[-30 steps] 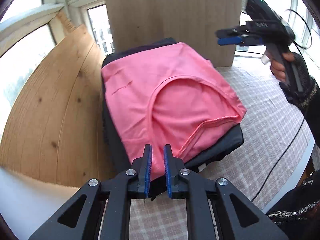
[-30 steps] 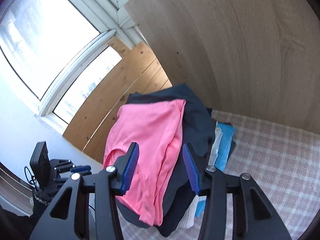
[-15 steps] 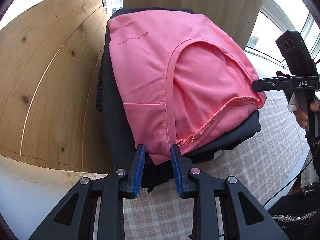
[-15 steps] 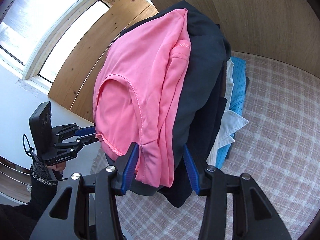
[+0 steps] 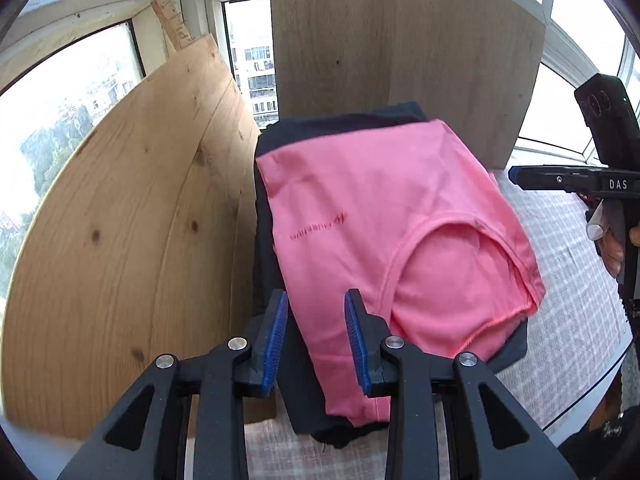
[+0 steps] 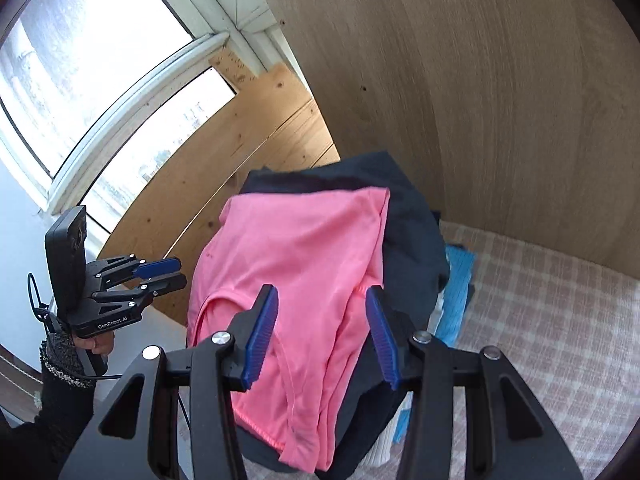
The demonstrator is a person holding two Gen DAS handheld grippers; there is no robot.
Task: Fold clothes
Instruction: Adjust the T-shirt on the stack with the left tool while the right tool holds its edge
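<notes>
A folded pink shirt (image 5: 384, 240) lies on top of a pile of folded clothes, directly on a dark navy garment (image 5: 304, 384). My left gripper (image 5: 316, 340) hovers open at the pile's near left corner, with the pink hem showing between its fingers but not pinched. From the pile's other side, my right gripper (image 6: 320, 340) hangs open above the pink shirt (image 6: 300, 276) with nothing gripped. Each view also catches the opposite gripper: the right gripper (image 5: 560, 182) at the right edge, the left gripper (image 6: 160, 276) at the left.
White and light blue garments (image 6: 456, 296) stick out under the navy one. The pile sits on a checked tablecloth (image 6: 540, 320). A pine board (image 5: 140, 240) leans close on the pile's left and a wooden panel (image 5: 400, 60) stands behind it. A cable runs along the table edge (image 5: 592, 392).
The left gripper's jaws have opened wider. Both grippers have drawn back from the pile after coming close half a second ago. The pink shirt stays on the stack.
</notes>
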